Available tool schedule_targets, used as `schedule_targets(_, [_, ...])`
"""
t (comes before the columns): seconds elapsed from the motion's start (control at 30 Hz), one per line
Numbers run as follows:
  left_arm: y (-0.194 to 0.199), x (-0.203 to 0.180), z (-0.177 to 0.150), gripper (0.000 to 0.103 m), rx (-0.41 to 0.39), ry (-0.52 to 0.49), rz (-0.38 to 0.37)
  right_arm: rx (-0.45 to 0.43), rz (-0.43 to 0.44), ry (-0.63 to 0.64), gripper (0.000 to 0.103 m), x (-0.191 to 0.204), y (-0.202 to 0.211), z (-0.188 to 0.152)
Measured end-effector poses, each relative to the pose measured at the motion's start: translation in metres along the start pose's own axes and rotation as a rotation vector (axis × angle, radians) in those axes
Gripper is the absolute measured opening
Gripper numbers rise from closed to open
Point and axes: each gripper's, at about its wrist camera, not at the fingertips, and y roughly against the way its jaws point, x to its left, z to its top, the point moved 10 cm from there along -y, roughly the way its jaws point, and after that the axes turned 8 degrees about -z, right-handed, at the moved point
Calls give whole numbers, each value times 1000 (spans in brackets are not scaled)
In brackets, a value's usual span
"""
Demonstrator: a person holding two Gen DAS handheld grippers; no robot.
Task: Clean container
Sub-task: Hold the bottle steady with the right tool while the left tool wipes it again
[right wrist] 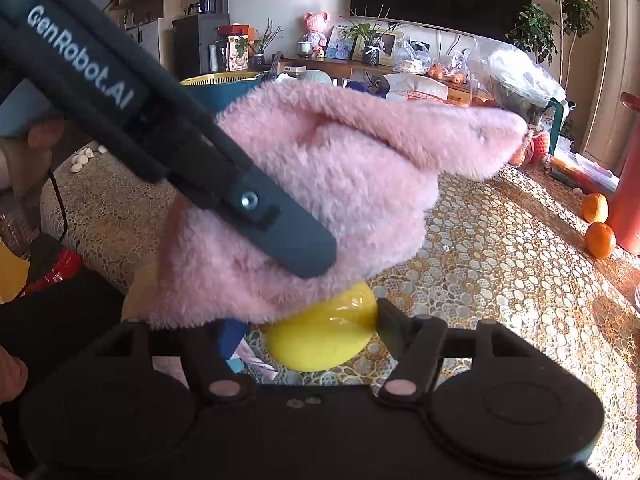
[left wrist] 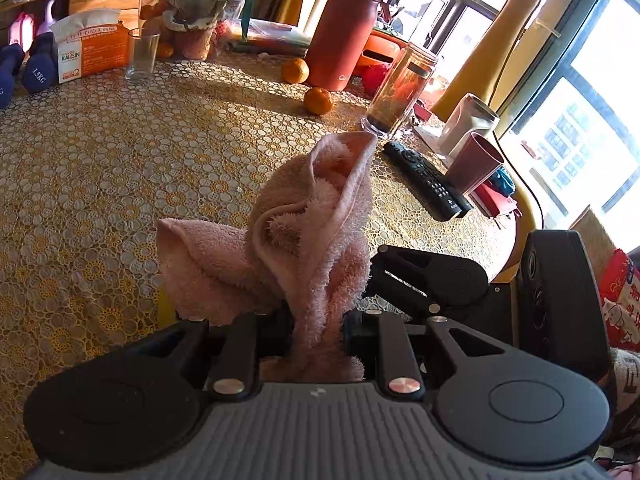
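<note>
Left wrist view: the left gripper (left wrist: 318, 332) is clamped tight on a fluffy pink towel (left wrist: 308, 236), which bunches up out of the jaws through the middle of the frame and hides whatever lies beneath it. Only a sliver of yellow (left wrist: 165, 308) peeks out at the towel's lower left edge, probably the container. The right gripper (left wrist: 424, 280) sits at centre right, just beside the towel, reaching in from the right edge. The lace-patterned tablecloth (left wrist: 120, 184) fills the left half.

Right wrist view: the yellow container (right wrist: 320, 336) lies at lower centre, between the jaws of the right gripper (right wrist: 304, 338). The jaws stand partly open around it; the right finger (right wrist: 390, 330) touches its side, while the towel hides the left side, so I cannot tell for certain that it is pinched. The pink towel (right wrist: 320, 184) sits directly above the container, covering its top, with the left gripper's finger (right wrist: 280, 224) slanting down from the upper left into the cloth.

The wipe turns on this stacking: the towel-bearing left gripper is above, the container below, steadied from the camera side.
</note>
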Motion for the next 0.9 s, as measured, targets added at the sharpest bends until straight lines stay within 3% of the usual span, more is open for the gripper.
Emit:
schedule_targets(0.17, [3,8,2,21,-12,16,7,7,-3,3,66,-1,-1,-1])
schedule_targets(0.73, [32,89,18,20,-98,158,153,-5,-13,29,67,3,2,-1])
schedule_targets(0.83, [36,98,18,21,-89,163,208,-4,-13,30,67,3,2,-1])
schedule_targets(0.9, [40,97,18,21,-92,162,204,-2,-13,34,67,4,2,-2])
